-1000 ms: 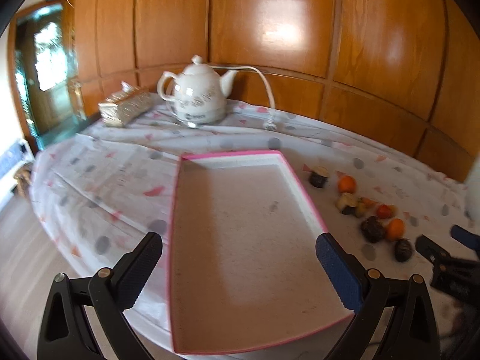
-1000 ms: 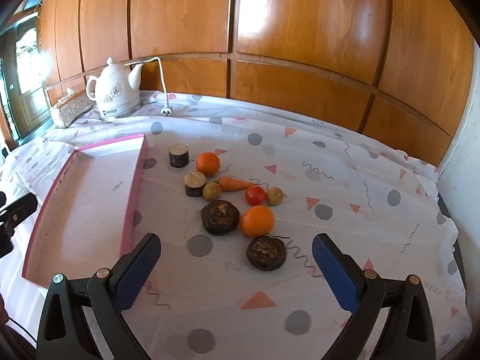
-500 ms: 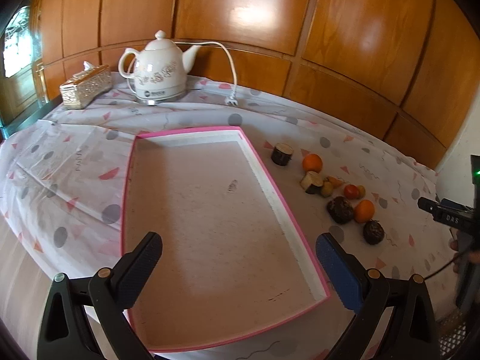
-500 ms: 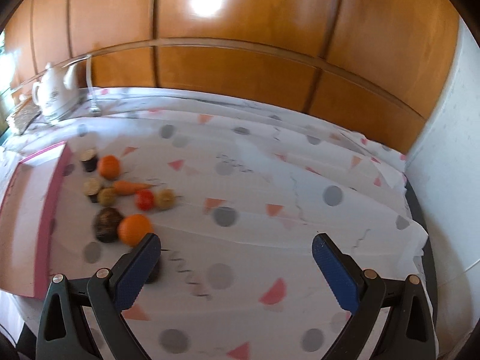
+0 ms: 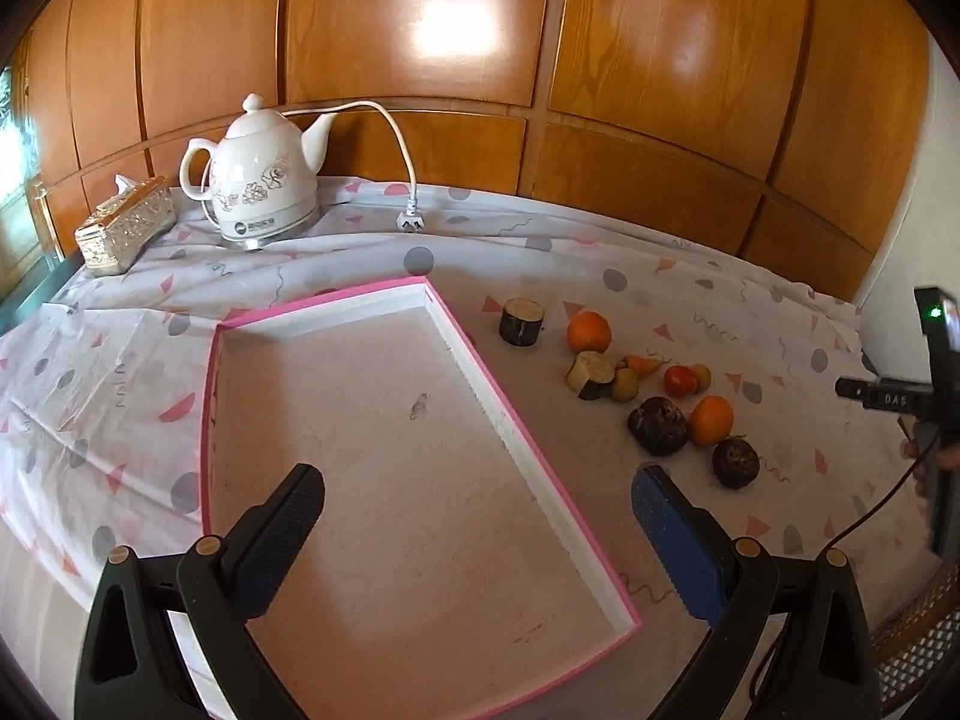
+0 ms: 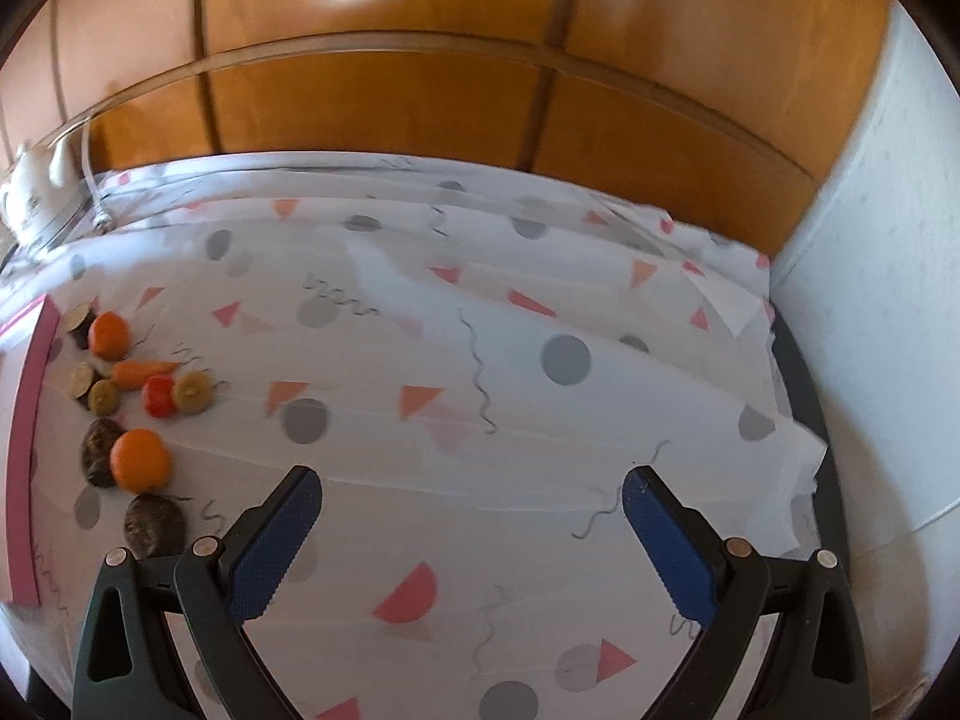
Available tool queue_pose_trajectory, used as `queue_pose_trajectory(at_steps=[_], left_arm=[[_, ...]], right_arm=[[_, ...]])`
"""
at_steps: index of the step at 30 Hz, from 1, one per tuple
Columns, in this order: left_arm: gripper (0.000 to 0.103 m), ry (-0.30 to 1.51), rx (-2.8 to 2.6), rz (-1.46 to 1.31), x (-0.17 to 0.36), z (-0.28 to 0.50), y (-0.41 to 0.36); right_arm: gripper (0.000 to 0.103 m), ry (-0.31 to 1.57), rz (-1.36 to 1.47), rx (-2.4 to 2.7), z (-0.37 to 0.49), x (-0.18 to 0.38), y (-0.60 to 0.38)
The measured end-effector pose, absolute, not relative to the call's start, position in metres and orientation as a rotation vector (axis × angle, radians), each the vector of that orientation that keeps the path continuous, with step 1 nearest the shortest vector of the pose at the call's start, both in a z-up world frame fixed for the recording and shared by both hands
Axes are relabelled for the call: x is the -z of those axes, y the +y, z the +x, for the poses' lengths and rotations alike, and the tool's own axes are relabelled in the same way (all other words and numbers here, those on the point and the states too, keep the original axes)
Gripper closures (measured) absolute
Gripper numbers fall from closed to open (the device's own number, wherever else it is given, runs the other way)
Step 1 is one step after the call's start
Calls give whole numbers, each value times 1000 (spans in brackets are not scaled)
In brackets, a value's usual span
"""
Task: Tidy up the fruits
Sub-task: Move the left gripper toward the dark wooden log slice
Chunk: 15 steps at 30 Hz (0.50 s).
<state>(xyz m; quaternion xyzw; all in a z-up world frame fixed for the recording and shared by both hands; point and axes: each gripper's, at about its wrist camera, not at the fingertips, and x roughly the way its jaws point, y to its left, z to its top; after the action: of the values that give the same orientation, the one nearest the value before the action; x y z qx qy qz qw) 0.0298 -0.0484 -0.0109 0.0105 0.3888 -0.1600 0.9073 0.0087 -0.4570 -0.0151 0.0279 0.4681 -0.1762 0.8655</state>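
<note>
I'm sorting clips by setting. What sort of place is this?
Probably a home dining or sitting room: wood-panelled wall, a table under a patterned cloth, an electric kettle and a tissue box.

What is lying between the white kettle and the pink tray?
In the left wrist view, only patterned tablecloth lies between the white kettle and the pink tray; its plug rests off to the side.

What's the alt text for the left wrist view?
An empty pink-rimmed rectangular tray lies on a patterned tablecloth, with the open left tongs hovering over its near end. To the tray's right sit scattered oranges and other small produce; a white ceramic kettle stands behind.
</note>
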Motion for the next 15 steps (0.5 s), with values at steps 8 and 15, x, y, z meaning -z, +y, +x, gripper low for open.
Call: queue_pose_trajectory(at_steps=[8,15], left_arm=[[0,865,319,97,17,51,-66],[0,874,306,130,20,66,-73]], right_arm=[[2,1041,143,426,10,33,-478],[4,1052,209,486,4,36,-495]])
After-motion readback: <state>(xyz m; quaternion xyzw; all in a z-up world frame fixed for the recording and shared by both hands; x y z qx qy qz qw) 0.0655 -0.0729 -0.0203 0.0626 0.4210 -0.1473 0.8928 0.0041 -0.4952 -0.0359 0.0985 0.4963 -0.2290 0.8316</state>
